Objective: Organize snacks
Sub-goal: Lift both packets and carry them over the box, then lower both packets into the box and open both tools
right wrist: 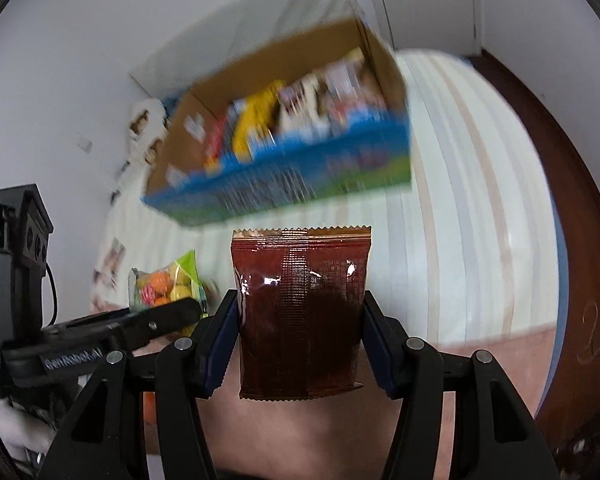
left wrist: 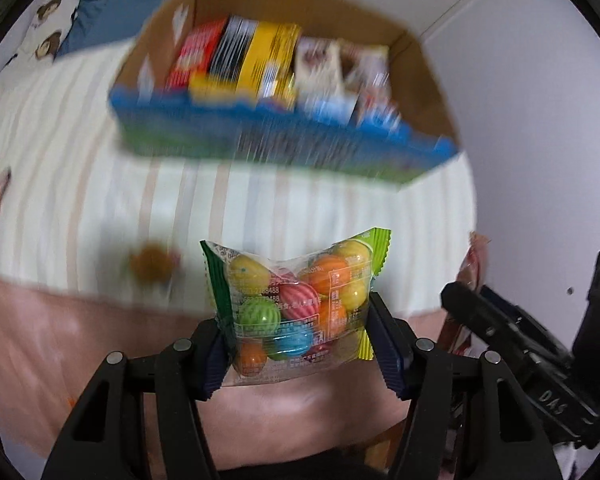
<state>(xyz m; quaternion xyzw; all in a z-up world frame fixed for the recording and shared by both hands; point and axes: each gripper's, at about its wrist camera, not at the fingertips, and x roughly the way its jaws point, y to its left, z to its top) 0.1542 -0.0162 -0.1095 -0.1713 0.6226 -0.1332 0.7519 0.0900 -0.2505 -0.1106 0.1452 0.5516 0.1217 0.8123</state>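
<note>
Left gripper (left wrist: 300,344) fingers clamp the candy-ball bag (left wrist: 298,304); right gripper (right wrist: 302,340) fingers clamp the brown packet (right wrist: 300,312). Both hang above the bed (left wrist: 60,160); carry each over the cardboard box (left wrist: 424,92), lower into free space, then release

You have two grippers (left wrist: 296,344) (right wrist: 300,340), two held packets: one candy bag (left wrist: 296,300), one brown pouch (right wrist: 300,312); one box (left wrist: 284,136).

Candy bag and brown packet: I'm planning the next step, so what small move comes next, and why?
Probably carry both forward over the cardboard box: the left gripper clamps the candy bag, the right gripper the brown packet, and the box lies ahead.
</note>
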